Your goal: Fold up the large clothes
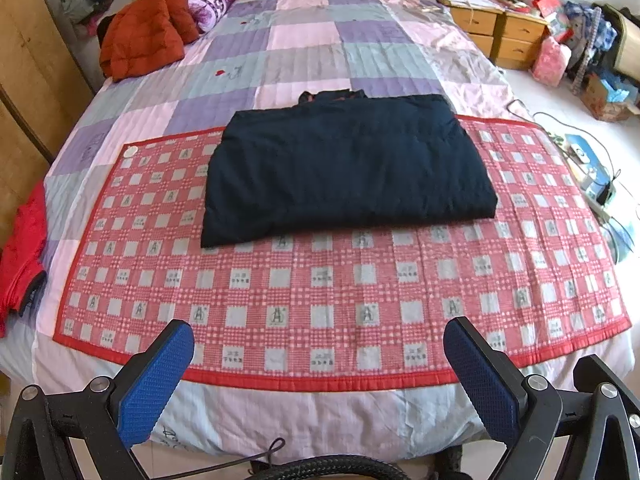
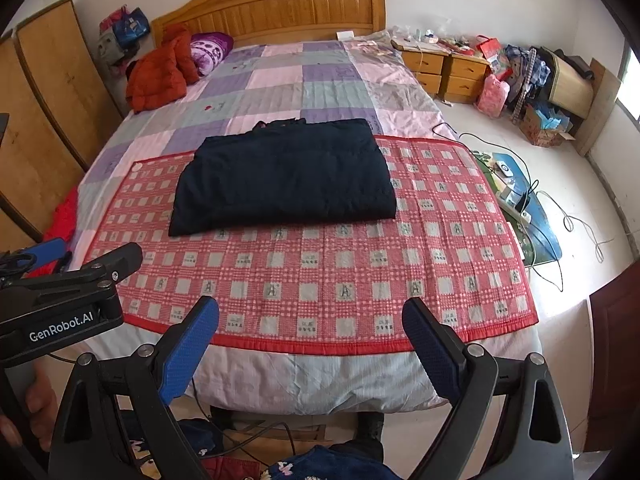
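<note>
On red mat (image 1: 340, 280), folded jacket (image 1: 348, 168) well beyond both empty tongs (image 1: 318, 360).

A lived-in home bedroom is shown: a double bed (image 2: 320, 80) with a wooden headboard (image 2: 280, 8) and patchwork quilt, wooden nightstands (image 2: 444, 72) piled with clutter, a wardrobe (image 2: 44, 92), and bags heaped in the corner.

Navy folded garment (image 1: 344, 164), frame centre; red-and-white checked mat (image 1: 340, 280) beneath; purple, pink, grey patchwork bedspread (image 1: 304, 48); orange-red jacket (image 1: 148, 32), upper left.
</note>
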